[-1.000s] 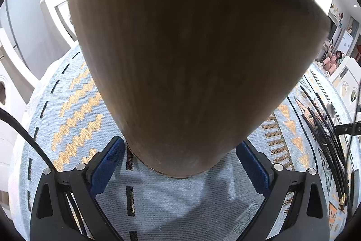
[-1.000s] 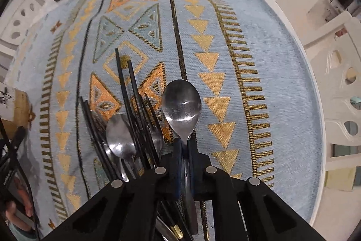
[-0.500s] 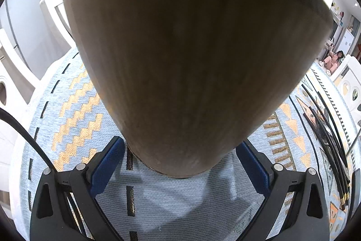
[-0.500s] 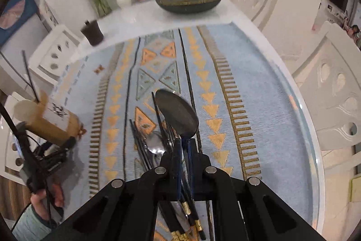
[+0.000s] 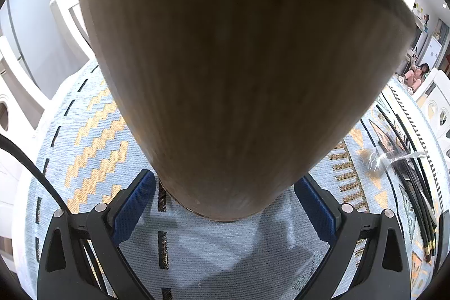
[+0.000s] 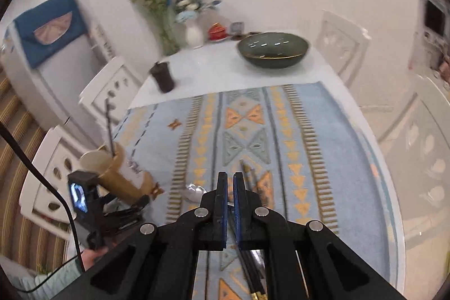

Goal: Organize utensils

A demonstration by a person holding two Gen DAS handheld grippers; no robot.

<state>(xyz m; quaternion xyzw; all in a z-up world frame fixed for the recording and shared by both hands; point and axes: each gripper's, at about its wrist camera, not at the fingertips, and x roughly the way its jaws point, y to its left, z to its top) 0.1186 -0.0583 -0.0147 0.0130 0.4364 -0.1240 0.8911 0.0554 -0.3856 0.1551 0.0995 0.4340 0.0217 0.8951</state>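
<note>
While left gripper [image 5: 225, 179] clamps fingers on base of wooden holder [image 5: 225, 75], tilting its mouth toward right side, likely for easier loading, one chopstick [image 6: 109, 128] stands inside. Right gripper [image 6: 230, 179] hangs above black chopsticks [image 6: 254, 281] lying on tabletop cloth [image 6: 323, 159], fingers together; whether anything thin is pinched, cannot tell. Blurred silver shape [image 6: 194, 191] just left of fingers, maybe spoon

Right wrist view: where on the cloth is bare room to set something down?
Free: the right strip of the cloth, and the white tabletop between cup and bowl. Crowded: chopsticks under the tongs, holder at left.
</note>
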